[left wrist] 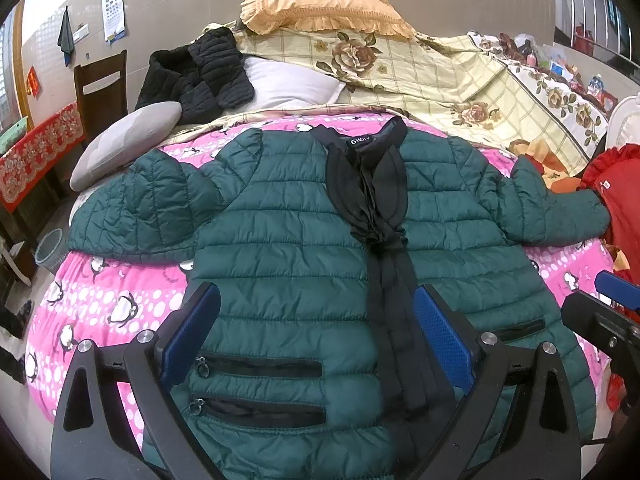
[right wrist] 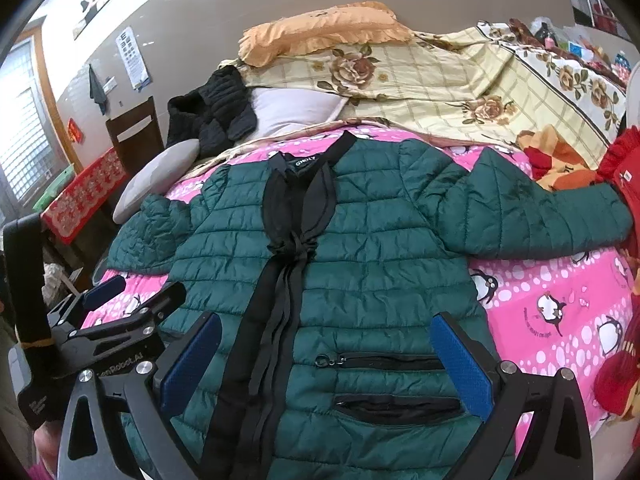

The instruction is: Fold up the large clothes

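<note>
A dark green quilted jacket [left wrist: 288, 240] [right wrist: 360, 248] lies flat, front up, on a pink penguin-print quilt [left wrist: 100, 300] [right wrist: 560, 304], both sleeves spread sideways. A black ruffled tie [left wrist: 376, 208] [right wrist: 292, 248] runs down its middle. My left gripper [left wrist: 316, 312] hovers open over the jacket's lower left front, above two zip pockets [left wrist: 260, 368]. My right gripper [right wrist: 326, 342] hovers open over the lower right front and its pockets [right wrist: 384, 360]. Neither holds cloth. In the right wrist view the left gripper [right wrist: 136, 286] shows at the left edge.
Behind the jacket lie a black quilted garment [left wrist: 200, 76], a white pillow [left wrist: 288, 84], a grey cushion [left wrist: 128, 140], an orange pillow [left wrist: 324, 10] and a floral bedspread [left wrist: 460, 80]. Red cloth [left wrist: 616, 196] sits at the right. A chair [left wrist: 100, 84] and a basket [left wrist: 50, 250] stand left of the bed.
</note>
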Demonstrator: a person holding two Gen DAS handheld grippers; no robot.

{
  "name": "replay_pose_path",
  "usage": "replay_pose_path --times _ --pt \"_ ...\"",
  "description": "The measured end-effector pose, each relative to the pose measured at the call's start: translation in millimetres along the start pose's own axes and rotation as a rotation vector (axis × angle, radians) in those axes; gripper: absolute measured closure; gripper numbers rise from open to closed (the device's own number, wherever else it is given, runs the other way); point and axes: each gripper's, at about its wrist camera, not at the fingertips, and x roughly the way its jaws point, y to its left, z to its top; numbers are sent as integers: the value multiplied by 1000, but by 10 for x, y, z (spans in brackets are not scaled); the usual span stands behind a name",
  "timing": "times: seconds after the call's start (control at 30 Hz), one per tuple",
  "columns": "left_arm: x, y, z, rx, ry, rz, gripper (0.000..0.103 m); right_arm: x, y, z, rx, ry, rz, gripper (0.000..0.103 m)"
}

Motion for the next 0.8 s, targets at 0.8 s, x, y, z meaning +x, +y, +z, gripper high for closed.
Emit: replay_pose_path --times 0.8 --pt "77 5 -8 2 8 5 5 24 56 31 11 -2 1 0"
